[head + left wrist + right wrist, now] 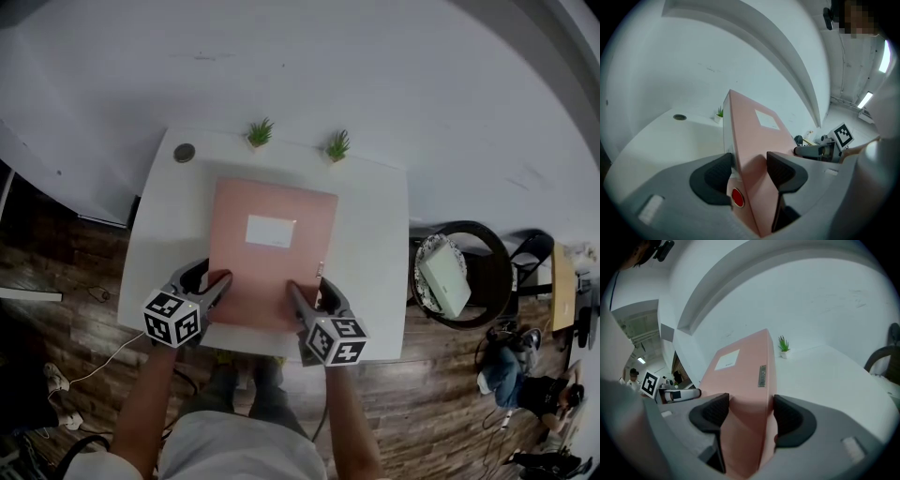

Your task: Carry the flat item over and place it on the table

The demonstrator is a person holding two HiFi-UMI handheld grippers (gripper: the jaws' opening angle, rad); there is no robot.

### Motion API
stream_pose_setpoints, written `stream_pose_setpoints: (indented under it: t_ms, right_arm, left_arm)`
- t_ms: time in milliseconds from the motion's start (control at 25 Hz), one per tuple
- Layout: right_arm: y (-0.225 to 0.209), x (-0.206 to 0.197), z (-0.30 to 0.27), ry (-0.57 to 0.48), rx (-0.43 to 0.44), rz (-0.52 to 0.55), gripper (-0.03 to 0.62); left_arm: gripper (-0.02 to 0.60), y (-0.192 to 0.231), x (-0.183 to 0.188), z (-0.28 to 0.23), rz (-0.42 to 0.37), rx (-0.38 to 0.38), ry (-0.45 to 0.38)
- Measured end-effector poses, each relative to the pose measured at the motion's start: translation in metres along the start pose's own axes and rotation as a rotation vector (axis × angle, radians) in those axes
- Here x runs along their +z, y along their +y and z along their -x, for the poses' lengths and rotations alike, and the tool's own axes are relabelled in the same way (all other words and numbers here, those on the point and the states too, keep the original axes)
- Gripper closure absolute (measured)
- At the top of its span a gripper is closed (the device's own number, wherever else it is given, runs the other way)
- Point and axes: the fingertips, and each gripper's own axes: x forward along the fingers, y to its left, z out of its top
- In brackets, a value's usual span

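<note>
Now both my tools are clamped on the near edge of the pink flat item [264,277]. My left gripper [750,171] bites its near-left corner, with the dark pads pressed against either face. My right gripper [747,413] has the near-right corner pinched the same way, and neither shows any gap.

The item lies over the middle of the white table [375,244]. Its white label [270,231] faces up and its far edge stops short of the two small plants [260,132] at the tabletop's far edge. A round dark disc [185,153] sits at the far-left corner, well apart from the item. From these views I cannot tell whether the near edge rests on the tabletop or is held slightly raised.

I judge that the carry is done and the set-down is in hand. The next move would be to lower the near edge until the item lies flat, then open both sets of jaws together and draw them back toward me past the near edge. I should pull straight back so the pads do not drag the item along.
</note>
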Motion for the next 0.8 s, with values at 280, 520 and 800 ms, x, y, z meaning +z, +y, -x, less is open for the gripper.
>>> stream_pose_setpoints:
  t_ms: [280, 520, 800]
  right_arm:
    - [-0.007, -0.004, -0.012, 0.039, -0.012, -0.021, 0.301]
    - [-0.014, -0.008, -0.022, 0.083, -0.023, -0.046, 0.301]
    - [-0.021, -0.014, -0.032, 0.138, -0.037, -0.065, 0.301]
  left_arm:
    - [0.342, 0.008, -0.004, -0.013, 0.022, 0.017, 0.039]
    - [0.342, 0.015, -0.009, -0.022, 0.026, 0.043, 0.073]
    - [0.342, 0.021, -0.016, -0.032, 0.059, 0.052, 0.108]
